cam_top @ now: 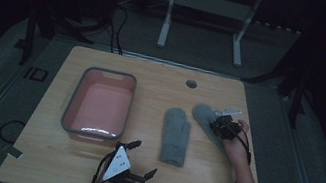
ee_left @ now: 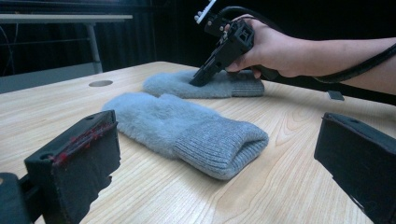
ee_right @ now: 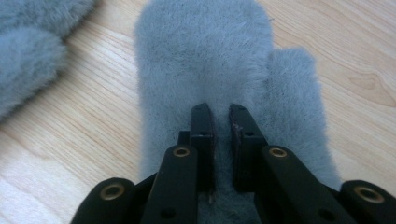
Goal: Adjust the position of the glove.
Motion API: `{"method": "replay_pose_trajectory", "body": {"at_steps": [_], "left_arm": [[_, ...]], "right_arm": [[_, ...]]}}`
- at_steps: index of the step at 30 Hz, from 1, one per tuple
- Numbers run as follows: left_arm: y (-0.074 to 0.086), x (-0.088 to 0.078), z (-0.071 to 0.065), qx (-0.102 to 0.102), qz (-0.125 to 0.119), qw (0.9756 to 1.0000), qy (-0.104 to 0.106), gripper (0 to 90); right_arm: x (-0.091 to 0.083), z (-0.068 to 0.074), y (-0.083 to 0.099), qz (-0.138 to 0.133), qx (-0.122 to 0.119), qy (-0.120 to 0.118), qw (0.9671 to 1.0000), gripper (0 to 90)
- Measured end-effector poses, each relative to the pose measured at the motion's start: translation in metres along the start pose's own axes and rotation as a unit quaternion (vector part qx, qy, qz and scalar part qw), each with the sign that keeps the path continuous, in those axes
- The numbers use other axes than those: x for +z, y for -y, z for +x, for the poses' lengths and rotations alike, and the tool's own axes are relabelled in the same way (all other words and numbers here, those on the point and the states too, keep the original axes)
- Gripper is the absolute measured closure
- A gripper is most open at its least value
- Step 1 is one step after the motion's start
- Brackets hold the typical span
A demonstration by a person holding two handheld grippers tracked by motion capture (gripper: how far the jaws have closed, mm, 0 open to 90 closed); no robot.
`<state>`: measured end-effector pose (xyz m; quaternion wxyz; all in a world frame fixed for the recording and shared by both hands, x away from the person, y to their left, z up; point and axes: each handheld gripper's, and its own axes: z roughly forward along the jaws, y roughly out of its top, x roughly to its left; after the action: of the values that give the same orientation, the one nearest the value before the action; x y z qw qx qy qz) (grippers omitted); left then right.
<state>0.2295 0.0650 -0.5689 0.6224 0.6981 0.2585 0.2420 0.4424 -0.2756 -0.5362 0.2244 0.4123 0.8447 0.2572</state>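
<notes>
My right hand-held gripper (ee_right: 219, 116) pinches the fur of the mitten (ee_right: 219, 60) near the worktop's (cam_top: 86, 169) right edge. My left hand-held gripper (cam_top: 143, 158) waits with jaws apart.

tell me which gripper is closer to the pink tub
Left. The left gripper hovers just off the near right corner of the pink tub, jaws open. The right gripper is across the table, pinching the far grey mitten, with the other mitten lying between.
</notes>
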Motion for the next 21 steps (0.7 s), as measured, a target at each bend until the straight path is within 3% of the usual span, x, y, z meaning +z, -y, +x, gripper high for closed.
{"method": "replay_pose_trajectory", "body": {"at_steps": [5,16,21], "left_arm": [[0.0,0.0,0.0,0.0,0.0,1.0,0.0,0.4],[0.0,0.0,0.0,0.0,0.0,1.0,-0.001,0.4],[0.0,0.0,0.0,0.002,0.001,1.0,-0.001,0.4]], "right_arm": [[-0.013,0.001,-0.005,0.0,0.056,0.008,0.9984,83.8],[-0.068,0.029,-0.026,-0.027,0.118,0.045,0.9916,84.4],[-0.094,0.053,-0.034,-0.053,0.154,0.027,0.9863,84.4]]}}
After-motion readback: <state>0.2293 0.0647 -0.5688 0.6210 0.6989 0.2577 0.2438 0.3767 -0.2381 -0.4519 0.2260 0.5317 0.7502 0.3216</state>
